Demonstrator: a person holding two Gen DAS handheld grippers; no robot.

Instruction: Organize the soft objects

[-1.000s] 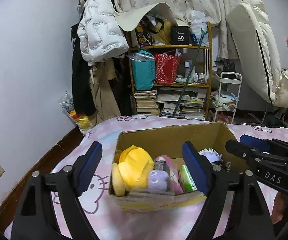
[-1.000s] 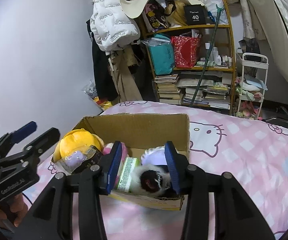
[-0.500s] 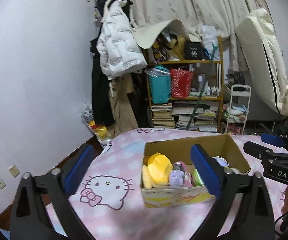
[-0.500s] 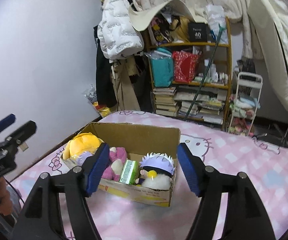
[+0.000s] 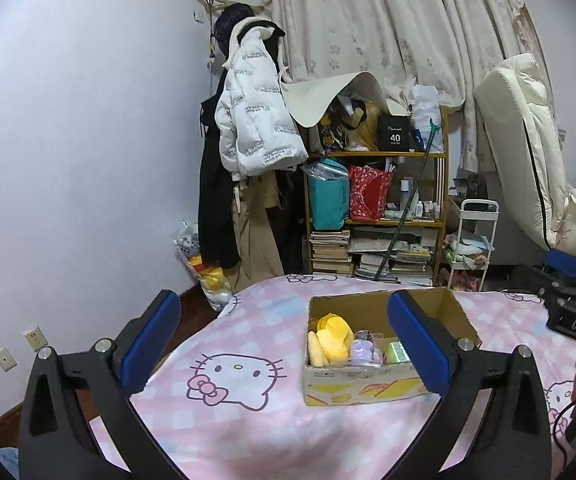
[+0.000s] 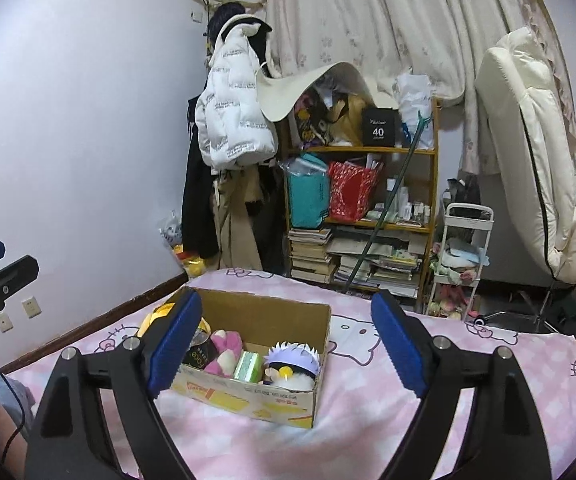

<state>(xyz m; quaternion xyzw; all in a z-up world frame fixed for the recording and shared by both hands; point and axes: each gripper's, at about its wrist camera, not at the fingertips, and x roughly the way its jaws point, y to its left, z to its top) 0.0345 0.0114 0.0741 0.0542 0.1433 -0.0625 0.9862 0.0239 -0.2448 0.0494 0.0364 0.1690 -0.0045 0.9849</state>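
A cardboard box (image 5: 367,390) (image 6: 256,394) stands on the pink Hello Kitty bed cover (image 5: 248,420) (image 6: 367,420). In it lie a yellow plush (image 5: 331,344), a purple plush (image 5: 360,350), a pink plush (image 6: 226,346), a green pack (image 6: 247,366) and a white-haired doll (image 6: 293,362). My left gripper (image 5: 284,340) is open and empty, held back from the box. My right gripper (image 6: 288,344) is open and empty, also back from the box. Each gripper shows at the edge of the other's view.
A cluttered bookshelf (image 5: 375,216) with bags and books stands behind the bed. Coats (image 5: 256,120) hang on the left of it. A small white cart (image 6: 461,260) and a cream mattress (image 6: 527,160) are at the right. The wall is at the left.
Both grippers have pulled back and up from the box, which now looks smaller and farther. The right gripper's jaws have opened wide and let go of the white-haired doll in the box.
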